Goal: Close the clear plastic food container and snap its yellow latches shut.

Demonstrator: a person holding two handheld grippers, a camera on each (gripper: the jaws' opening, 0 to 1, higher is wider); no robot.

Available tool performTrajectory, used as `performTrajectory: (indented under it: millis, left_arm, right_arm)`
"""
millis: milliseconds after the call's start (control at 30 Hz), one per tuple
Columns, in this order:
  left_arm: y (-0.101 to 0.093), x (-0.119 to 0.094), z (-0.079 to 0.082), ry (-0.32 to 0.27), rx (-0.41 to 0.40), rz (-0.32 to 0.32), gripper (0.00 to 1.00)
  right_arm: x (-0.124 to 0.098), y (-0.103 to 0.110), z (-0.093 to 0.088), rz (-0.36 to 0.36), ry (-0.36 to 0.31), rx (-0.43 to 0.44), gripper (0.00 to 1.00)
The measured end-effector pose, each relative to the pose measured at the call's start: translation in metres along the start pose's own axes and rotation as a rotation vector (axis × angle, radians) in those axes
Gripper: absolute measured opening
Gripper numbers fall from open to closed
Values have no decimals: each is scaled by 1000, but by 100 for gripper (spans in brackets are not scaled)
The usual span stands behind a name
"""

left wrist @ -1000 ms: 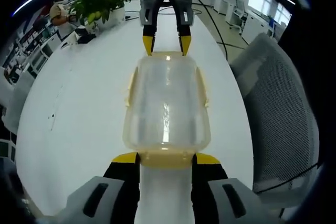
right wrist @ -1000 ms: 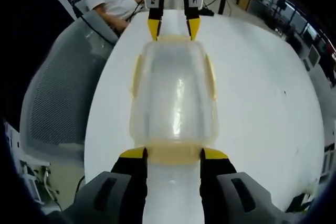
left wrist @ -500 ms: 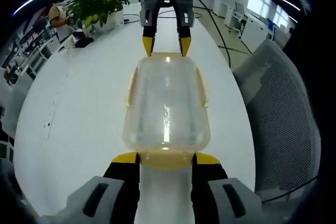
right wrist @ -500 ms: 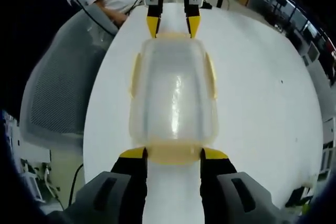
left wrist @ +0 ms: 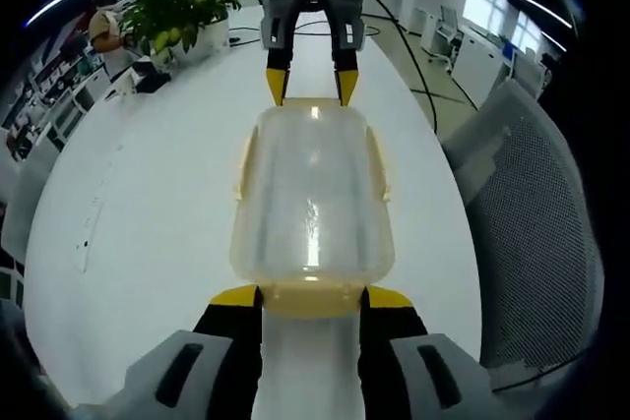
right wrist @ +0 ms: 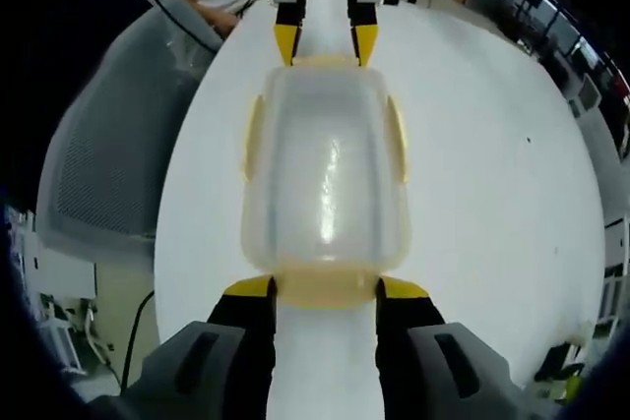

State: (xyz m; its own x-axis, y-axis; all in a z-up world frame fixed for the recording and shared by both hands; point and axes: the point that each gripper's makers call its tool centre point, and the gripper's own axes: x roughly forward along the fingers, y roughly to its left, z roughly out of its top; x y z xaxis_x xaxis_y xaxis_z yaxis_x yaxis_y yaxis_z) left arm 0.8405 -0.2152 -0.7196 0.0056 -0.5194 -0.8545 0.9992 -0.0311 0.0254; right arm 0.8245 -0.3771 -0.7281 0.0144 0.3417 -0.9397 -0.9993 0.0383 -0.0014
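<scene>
Clear plastic container (left wrist: 312, 199) with lid on, lying lengthwise on a white table (left wrist: 148, 194), pinned end to end between two grippers. Yellow latches (left wrist: 243, 166) along both long sides, pressed flat against the walls. In the left gripper view, left gripper (left wrist: 312, 298) low and level, yellow-tipped jaws partly spread, straddling the near-end latch and touching it; right gripper (left wrist: 307, 86) facing it from the far end, tips at the lid's edge. In the right gripper view, same layout mirrored: right gripper (right wrist: 325, 288) bracketing the near latch, left gripper (right wrist: 325, 44) opposite. Grey mesh chair (left wrist: 536, 223) beside the table; potted plant (left wrist: 182, 7) at its far edge.
</scene>
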Motion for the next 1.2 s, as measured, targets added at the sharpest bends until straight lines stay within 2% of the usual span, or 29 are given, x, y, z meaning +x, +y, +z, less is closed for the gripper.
performTrajectory:
  millis: [400,967,1200]
  left_arm:
    - [-2,6,-3,22,14,-10,32]
    - [2,7,-6,1,64,10,34]
    - [3,4,-7,-7,37,25,33]
  right_arm:
    - [1,0,-1,-8,10,-14,37]
    - [3,1,-5,-37,-1,24,36]
    - [-2,1,-10,-58,-6,55,35]
